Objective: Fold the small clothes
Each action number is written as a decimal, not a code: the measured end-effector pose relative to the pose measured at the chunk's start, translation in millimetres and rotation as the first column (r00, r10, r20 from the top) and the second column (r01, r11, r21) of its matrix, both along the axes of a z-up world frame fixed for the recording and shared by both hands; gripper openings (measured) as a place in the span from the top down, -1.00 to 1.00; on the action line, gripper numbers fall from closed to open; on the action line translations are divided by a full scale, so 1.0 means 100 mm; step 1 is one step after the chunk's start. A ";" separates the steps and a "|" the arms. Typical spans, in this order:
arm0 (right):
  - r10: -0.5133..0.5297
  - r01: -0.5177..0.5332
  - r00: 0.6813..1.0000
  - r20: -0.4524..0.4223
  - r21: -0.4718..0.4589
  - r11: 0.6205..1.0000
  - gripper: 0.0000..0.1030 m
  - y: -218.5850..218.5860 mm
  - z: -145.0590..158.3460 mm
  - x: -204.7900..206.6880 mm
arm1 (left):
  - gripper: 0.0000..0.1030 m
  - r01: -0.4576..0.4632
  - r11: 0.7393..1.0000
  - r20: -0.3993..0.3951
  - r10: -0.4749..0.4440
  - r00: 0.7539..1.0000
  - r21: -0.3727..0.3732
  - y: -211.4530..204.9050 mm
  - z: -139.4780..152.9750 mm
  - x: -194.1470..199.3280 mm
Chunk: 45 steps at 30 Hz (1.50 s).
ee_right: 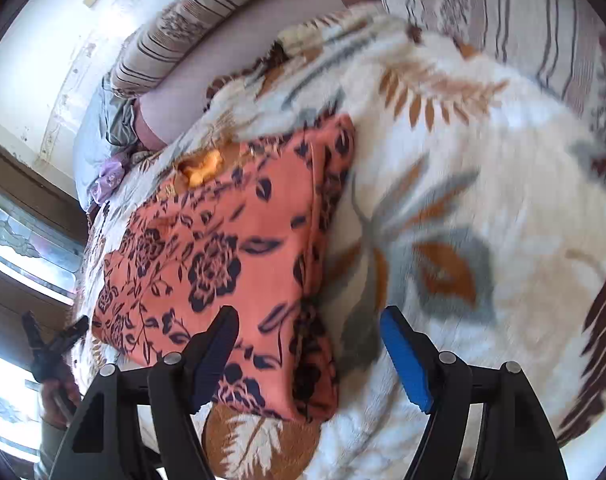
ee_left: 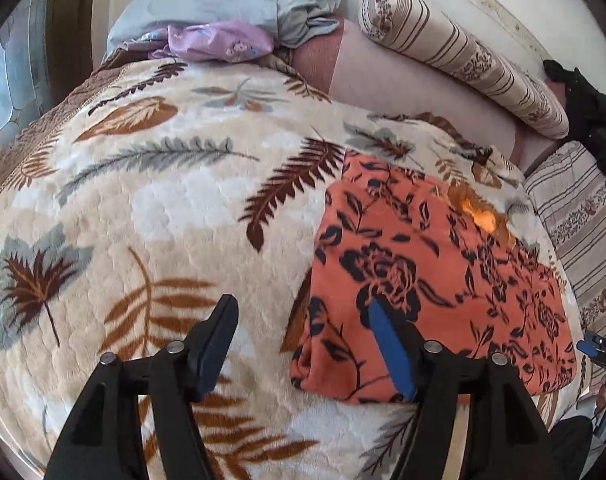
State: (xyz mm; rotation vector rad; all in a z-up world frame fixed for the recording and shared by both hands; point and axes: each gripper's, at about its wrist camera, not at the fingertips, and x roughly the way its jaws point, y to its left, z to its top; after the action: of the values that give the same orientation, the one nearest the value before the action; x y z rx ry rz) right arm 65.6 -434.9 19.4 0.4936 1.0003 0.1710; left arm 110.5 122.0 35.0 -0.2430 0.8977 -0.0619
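From the left wrist camera, the left gripper [ee_left: 303, 344] hangs over the leaf-patterned blanket [ee_left: 163, 200] with its jaws spread and nothing between them; its blue-padded finger [ee_left: 391, 356] shows against the near left corner of the orange flowered garment [ee_left: 435, 280], though whether it touches the cloth cannot be told. The garment lies flat on the blanket, right of the view's middle, as a folded, roughly rectangular packet. Its long axis runs from the near edge up and away towards the striped bolster [ee_left: 463, 60], leaning a little to the left, and a bright yellow-orange patch [ee_left: 479, 216] shows at its far right edge. A pile of grey and lilac clothes [ee_left: 231, 28] sits well apart at the head of the bed. The fold looks done or nearly so, so the next move is probably to smooth or square it: both grippers would do best to come down at matching corners of the near edge, pinching all layers together so that none slides. From the right wrist camera, blurred, the right gripper [ee_right: 311, 352] is likewise wide open and holds nothing, poised over the garment's [ee_right: 223, 248] near right corner, one finger [ee_right: 215, 344] over the cloth, the other over the blanket [ee_right: 483, 200]. Here the packet's long axis runs from lower left towards the upper right, the yellow patch [ee_right: 203, 168] at its far end. The left gripper [ee_right: 51, 340] shows at the lower left, just beside the garment's other end.
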 end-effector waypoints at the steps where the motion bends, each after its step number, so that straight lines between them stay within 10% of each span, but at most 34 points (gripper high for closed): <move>1: 0.001 -0.001 1.000 0.020 0.000 1.000 -0.48 0.01 0.05 0.05 | -0.41 0.004 1.000 0.006 -0.004 1.000 0.000 0.00 0.02 0.07; 12: 0.028 -0.007 0.997 0.072 -0.279 0.960 -0.43 0.35 -0.09 0.83 | -0.41 0.069 0.997 -0.054 -0.067 0.996 0.041 -0.33 -0.25 0.82; 13: 0.029 -0.010 0.998 0.064 -0.286 0.958 -0.32 0.37 -0.13 0.87 | -0.41 0.069 0.997 -0.050 -0.067 0.997 0.041 -0.34 -0.26 0.85; 14: 0.032 -0.013 0.998 0.057 -0.302 0.953 0.25 0.39 -0.16 0.90 | -0.34 0.065 0.997 -0.041 -0.063 0.997 0.048 -0.33 -0.27 0.87; 15: 0.035 -0.018 0.998 0.044 -0.329 0.944 0.55 0.42 -0.17 0.92 | -0.19 0.068 0.996 -0.038 -0.066 0.997 0.054 -0.34 -0.28 0.88; 17: 0.064 -0.048 0.997 0.031 -0.367 0.929 0.71 0.49 -0.18 0.93 | 0.81 0.099 0.992 -0.083 -0.092 0.992 0.083 -0.37 -0.34 0.96; 18: 0.082 -0.067 0.996 0.023 -0.384 0.921 0.77 0.52 -0.18 0.93 | 0.82 0.098 0.990 -0.091 -0.089 0.992 0.098 -0.37 -0.36 0.97; 37: -0.006 0.102 0.969 0.247 -0.379 0.920 0.86 0.28 0.62 0.81 | 0.94 0.167 0.960 0.262 -0.224 0.939 0.224 -0.69 0.75 1.09; 41: -0.113 0.185 0.970 0.215 -0.350 0.918 0.85 0.07 0.36 1.05 | 0.87 0.126 0.952 0.222 -0.191 0.956 0.278 -0.87 0.46 1.59; 45: -0.136 0.142 0.990 0.042 -0.272 0.952 0.81 -0.07 -0.25 1.34 | 0.68 0.096 0.944 -0.107 -0.065 0.992 0.317 -0.82 -0.36 2.16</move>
State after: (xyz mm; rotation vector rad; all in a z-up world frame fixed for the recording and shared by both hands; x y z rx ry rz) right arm 199.4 -441.9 -5.9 0.3055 0.9455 -0.0887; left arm 326.9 39.6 -0.7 0.0969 0.9976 0.0214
